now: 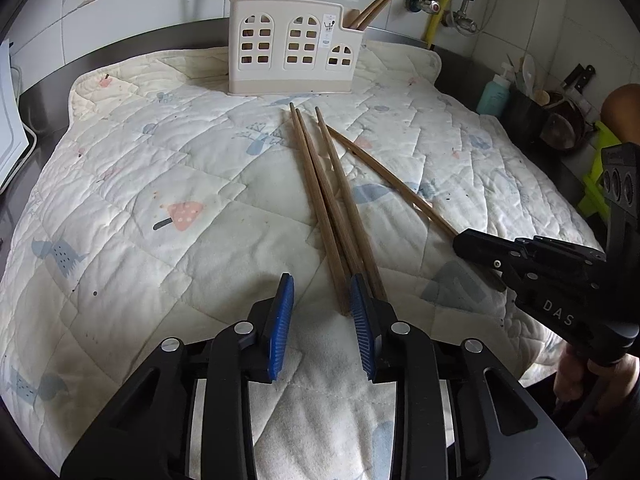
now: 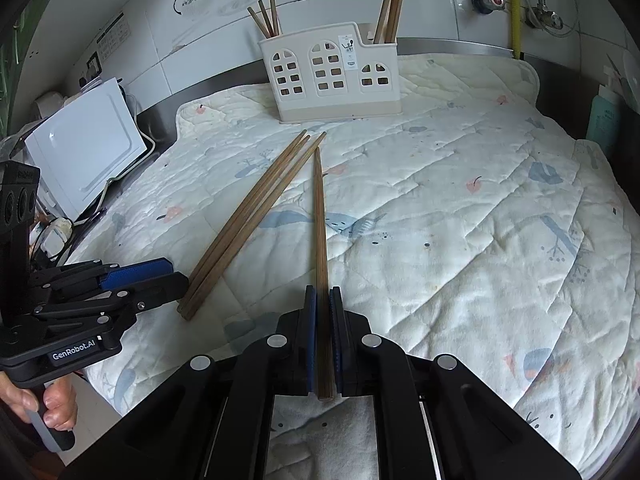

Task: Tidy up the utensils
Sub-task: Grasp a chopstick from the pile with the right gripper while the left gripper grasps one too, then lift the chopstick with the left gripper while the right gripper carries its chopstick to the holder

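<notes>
A cream utensil holder (image 1: 294, 46) (image 2: 330, 74) with window cut-outs stands at the far edge of a quilted cloth, with chopsticks standing in both ends. Three brown chopsticks (image 1: 326, 200) (image 2: 248, 216) lie bundled on the cloth. My left gripper (image 1: 322, 292) (image 2: 160, 276) is open and low over their near ends, which lie by its right finger. My right gripper (image 2: 323, 296) (image 1: 464, 240) is shut on a single chopstick (image 2: 319, 220) (image 1: 384, 176), which points toward the holder.
The white patterned cloth (image 1: 160, 168) (image 2: 460, 208) covers a dark steel counter. A white appliance (image 2: 86, 148) stands at the left. A teal bottle (image 1: 494, 96), dark pots and a green rack (image 1: 596, 176) crowd the right. Pipes and taps run up the tiled wall.
</notes>
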Available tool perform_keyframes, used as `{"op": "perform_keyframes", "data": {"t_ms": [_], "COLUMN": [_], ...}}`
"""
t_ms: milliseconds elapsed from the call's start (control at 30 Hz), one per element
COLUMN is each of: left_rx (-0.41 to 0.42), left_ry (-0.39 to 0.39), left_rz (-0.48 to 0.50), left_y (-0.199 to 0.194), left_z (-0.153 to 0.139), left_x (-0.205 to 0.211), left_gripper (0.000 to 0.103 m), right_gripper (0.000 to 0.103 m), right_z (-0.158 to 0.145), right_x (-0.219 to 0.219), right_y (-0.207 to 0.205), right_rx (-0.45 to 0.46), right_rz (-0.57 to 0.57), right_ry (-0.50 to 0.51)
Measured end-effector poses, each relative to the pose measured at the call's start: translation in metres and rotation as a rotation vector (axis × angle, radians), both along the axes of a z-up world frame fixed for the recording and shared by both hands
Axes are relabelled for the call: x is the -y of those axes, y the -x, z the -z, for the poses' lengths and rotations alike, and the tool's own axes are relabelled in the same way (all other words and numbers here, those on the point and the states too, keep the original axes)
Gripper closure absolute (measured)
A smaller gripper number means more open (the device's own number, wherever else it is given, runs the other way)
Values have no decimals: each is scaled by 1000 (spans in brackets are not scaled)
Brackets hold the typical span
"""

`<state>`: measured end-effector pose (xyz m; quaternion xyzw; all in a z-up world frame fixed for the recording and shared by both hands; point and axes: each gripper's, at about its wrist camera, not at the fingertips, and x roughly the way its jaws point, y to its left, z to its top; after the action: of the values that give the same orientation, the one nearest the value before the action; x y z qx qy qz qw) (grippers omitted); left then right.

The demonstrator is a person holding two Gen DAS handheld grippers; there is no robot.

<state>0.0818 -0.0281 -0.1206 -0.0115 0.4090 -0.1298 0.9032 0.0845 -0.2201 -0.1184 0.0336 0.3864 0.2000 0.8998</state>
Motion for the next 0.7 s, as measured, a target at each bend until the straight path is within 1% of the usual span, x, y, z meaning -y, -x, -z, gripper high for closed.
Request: {"op": "perform_keyframes", "data": {"t_ms": [133,167,300,400,467,567,600,633,667,700], "left_rx": [12,13,13,16,16,27,29,31,30,29], "left_ry": [-25,-30,-36,-30,-27,-47,-51,-52,-42,-27], "left_rz": [-1,0,-11,-18,-17,-11,-10,-12,-16,-22], "left_y": [-2,-3,-13,-20,-24,-26,-26,-26,-26,-26], "left_z": [-1,-1,2,2,3,3,3,3,3,2], "left_x": [6,8,12,12,12,16,16,16,15,12], "left_gripper": [74,78,79,85,86,87,90,91,95,96], "right_gripper": [96,96,96,96,96,96,96,96,96,96], "right_z": [1,1,1,2,2,2,2,1,0,-1], "right_x": [0,0,0,1,1,1,1,1,1,1], "right_y": [1,1,1,1,2,1,1,1,1,2], "right_rx": [2,1,1,1,2,6,5,5,7,11], "right_rz": [0,0,-2,-1,1,-1,0,-1,-1,-2], "right_ry": [2,1,2,-2,-2,-4,-5,-5,-4,-5]}}
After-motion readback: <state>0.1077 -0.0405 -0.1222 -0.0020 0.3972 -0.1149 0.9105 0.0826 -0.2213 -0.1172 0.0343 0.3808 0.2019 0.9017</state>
